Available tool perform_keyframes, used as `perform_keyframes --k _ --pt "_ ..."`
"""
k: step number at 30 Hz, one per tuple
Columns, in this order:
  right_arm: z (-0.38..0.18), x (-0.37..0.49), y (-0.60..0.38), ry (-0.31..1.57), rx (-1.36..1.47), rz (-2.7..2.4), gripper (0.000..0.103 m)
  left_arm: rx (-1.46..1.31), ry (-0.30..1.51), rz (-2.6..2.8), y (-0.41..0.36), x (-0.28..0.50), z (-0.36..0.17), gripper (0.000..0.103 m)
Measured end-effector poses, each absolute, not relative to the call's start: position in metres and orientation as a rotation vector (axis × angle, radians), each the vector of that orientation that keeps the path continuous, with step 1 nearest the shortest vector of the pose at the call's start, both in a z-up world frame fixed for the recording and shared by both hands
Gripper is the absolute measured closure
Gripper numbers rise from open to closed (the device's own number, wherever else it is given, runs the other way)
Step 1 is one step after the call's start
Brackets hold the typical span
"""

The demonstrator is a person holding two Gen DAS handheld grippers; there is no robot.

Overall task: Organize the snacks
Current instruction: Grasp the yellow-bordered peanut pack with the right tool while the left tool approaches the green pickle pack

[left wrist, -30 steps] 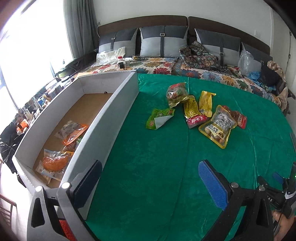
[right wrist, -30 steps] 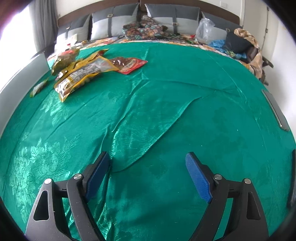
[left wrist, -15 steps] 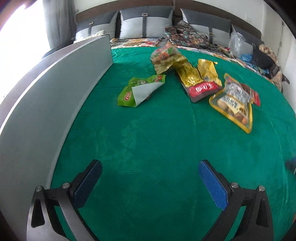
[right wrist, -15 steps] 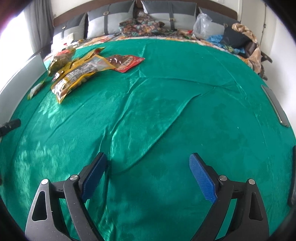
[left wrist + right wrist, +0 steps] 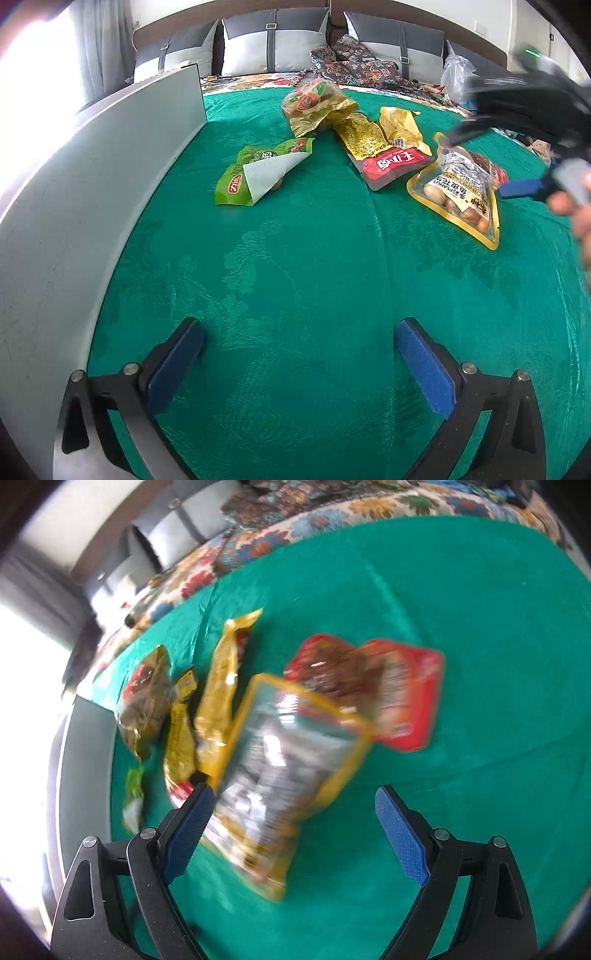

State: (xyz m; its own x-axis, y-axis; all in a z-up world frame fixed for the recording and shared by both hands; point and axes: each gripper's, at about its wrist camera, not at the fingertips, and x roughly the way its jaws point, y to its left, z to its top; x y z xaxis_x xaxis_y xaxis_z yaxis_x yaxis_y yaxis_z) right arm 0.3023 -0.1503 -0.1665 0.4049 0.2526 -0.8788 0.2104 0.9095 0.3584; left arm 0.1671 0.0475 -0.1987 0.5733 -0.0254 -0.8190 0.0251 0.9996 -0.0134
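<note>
Several snack bags lie on the green cloth. In the left wrist view: a green bag (image 5: pixel 258 173), a clear orange-and-yellow bag (image 5: pixel 314 101), a gold-and-red bag (image 5: pixel 380 155), a yellow bag (image 5: pixel 399 125) and a yellow-rimmed peanut pouch (image 5: pixel 461 192). My left gripper (image 5: pixel 299 365) is open and empty, low over bare cloth, short of the bags. My right gripper (image 5: pixel 291 830) is open and hovers over the peanut pouch (image 5: pixel 280 775), beside a red bag (image 5: pixel 399 686). It also shows blurred in the left wrist view (image 5: pixel 517 188).
The grey wall of the cardboard box (image 5: pixel 85 206) runs along the left. Pillows (image 5: pixel 273 44) and a patterned blanket (image 5: pixel 354 62) lie at the far end of the bed. The green cloth (image 5: pixel 295 277) has a fold down the middle.
My left gripper has dropped low beside the box wall and moved toward the bags. My right gripper has swung quickly left and forward over the peanut pouch. Both stay open.
</note>
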Motion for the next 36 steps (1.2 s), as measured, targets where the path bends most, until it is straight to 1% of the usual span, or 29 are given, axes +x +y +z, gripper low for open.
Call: perform_keyframes --k 3,6,8,9,16,18,21,23,25,30,31,32,33,34,35,36 --pt "-0.179 0.31 -0.109 1.18 0.355 -0.046 0.012 0.0 0.96 -0.029 0.048 0.167 -0.199 0.0" --pt "-0.186 0.299 -0.102 1.092 0.307 -0.114 0.016 0.0 0.96 -0.03 0.048 0.167 -0.199 0.0" --pt "-0.185 0.285 -0.105 1.056 0.274 -0.067 0.026 0.0 0.96 -0.029 0.048 0.167 -0.197 0.0" --pt "-0.184 0.277 -0.109 1.05 0.267 -0.033 0.035 0.0 0.96 -0.029 0.048 0.167 -0.196 0.0" --pt "-0.18 0.192 -0.164 1.047 0.16 0.12 0.035 0.007 0.968 -0.045 0.048 0.167 -0.196 0.0" --pt "-0.181 0.167 -0.176 1.023 0.124 0.141 0.034 0.022 1.017 -0.087 0.049 0.177 -0.194 0.0" --pt "-0.183 0.131 -0.195 0.981 0.114 0.143 0.033 -0.025 1.011 -0.132 0.058 0.203 -0.174 0.001" --pt "-0.186 0.123 -0.202 0.96 0.127 0.141 0.033 -0.04 0.961 -0.149 0.063 0.23 -0.153 0.0" --pt "-0.189 0.119 -0.207 0.94 0.149 0.139 0.032 -0.009 0.983 -0.16 0.065 0.268 -0.146 0.0" --pt "-0.193 0.119 -0.198 0.883 0.118 0.11 0.025 0.035 1.123 -0.105 0.073 0.323 -0.175 0.001" --pt "-0.192 0.121 -0.195 0.89 0.085 0.099 0.023 0.037 1.149 -0.097 0.076 0.327 -0.184 0.004" --pt "-0.192 0.124 -0.19 0.9 0.053 0.088 0.022 0.039 1.152 -0.098 0.077 0.328 -0.189 0.011" --pt "-0.192 0.126 -0.188 0.905 0.035 0.081 0.022 0.048 1.108 -0.105 0.077 0.325 -0.187 0.023" --pt "-0.192 0.126 -0.187 0.909 0.021 0.074 0.022 0.046 1.063 -0.125 0.079 0.32 -0.183 0.04" --pt "-0.192 0.127 -0.187 0.91 0.014 0.071 0.022 0.044 1.064 -0.126 0.079 0.317 -0.183 0.045" --pt "-0.192 0.127 -0.186 0.912 0.009 0.069 0.022 0.041 1.049 -0.137 0.078 0.31 -0.182 0.047"
